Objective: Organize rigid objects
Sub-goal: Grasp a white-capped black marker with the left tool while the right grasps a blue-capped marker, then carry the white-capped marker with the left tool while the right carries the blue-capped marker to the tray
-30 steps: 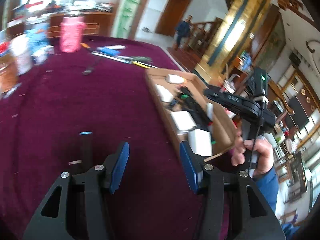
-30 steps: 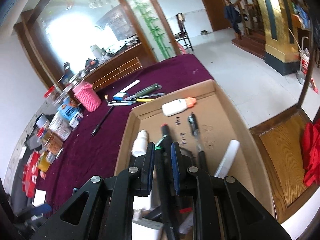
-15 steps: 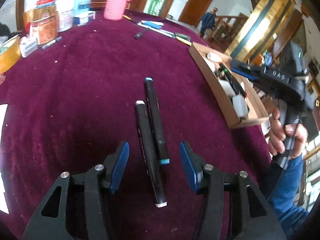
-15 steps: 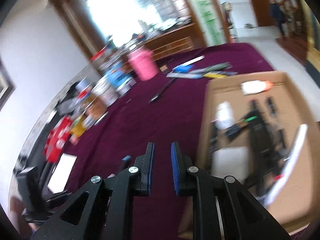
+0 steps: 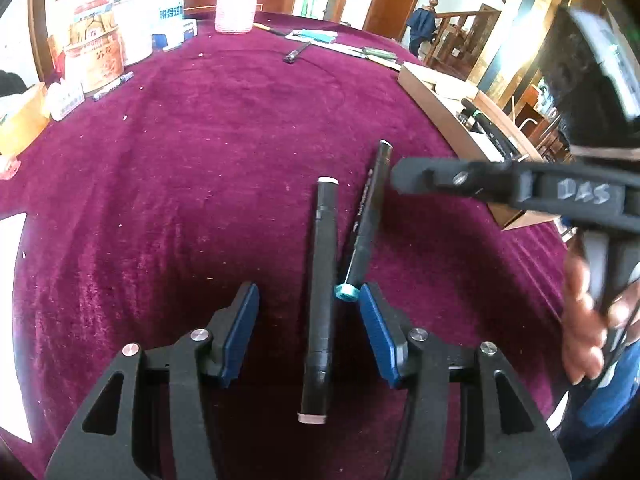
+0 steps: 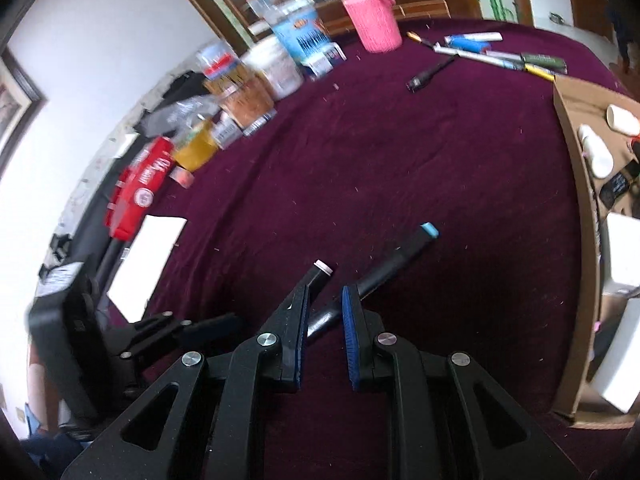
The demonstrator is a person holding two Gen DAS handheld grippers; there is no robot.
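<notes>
— Two markers lie on the desk (image 5: 168,152). Where, against the box (image 5: 444,108)?

— Both are on the maroon cloth on the open side of the box, apart from it. The white-capped marker (image 5: 322,280) runs straight between the left gripper (image 5: 308,320) jaws; the teal-capped marker (image 5: 366,220) leans beside it, its teal end just by the right-hand pad.

— Are the left jaws gripping?

— No, they stand partly open, with gaps on both sides of the white-capped marker.

— And the right gripper (image 6: 325,332)?

— Its jaws are nearly closed and empty, above the markers, its tip close to the teal-capped marker's far end. More pens (image 6: 500,56) lie beyond the box, by the pink cup (image 6: 374,20).
</notes>
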